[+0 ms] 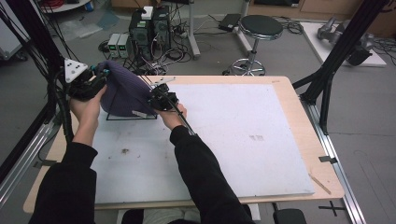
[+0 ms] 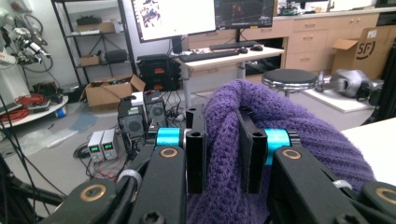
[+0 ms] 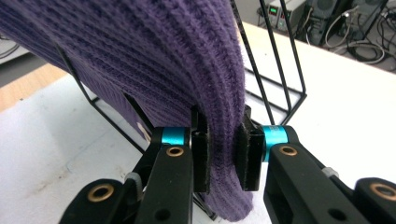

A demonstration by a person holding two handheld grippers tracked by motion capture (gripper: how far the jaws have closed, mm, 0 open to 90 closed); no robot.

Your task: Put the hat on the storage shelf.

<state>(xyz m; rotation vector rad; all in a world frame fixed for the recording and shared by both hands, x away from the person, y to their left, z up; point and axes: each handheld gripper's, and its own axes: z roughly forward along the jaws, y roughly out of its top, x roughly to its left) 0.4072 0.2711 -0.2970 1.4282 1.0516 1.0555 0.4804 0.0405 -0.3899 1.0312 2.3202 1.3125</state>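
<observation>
A fold of the purple knitted hat [image 2: 261, 140] is pinched between the nearly closed jaws of the left claw [image 2: 223, 154], the pads pressed into the thick ribbing on both sides; the same hat is clamped at its lower edge by the right claw [image 3: 223, 156], whose jaws are likewise drawn in tight on the knit. Between the two claws the hat is stretched, and just behind and beneath the right claw it is draped over a black wire stand [image 3: 280, 70], whose rods rise beside the fabric and rest on the white worktop [image 3: 355, 116]. In the high view the hat [image 1: 122, 88] is seen spanning from the left claw [image 1: 95, 74] to the right claw [image 1: 161, 100], above the far left part of the worktop. The hat is judged to be light, soft and limp, with a stretchy rib that sags where unsupported and may snag on the wire. A hold on the doubled brim edge, at opposite sides, is thought best, since a single layer would be likely to slip.
</observation>
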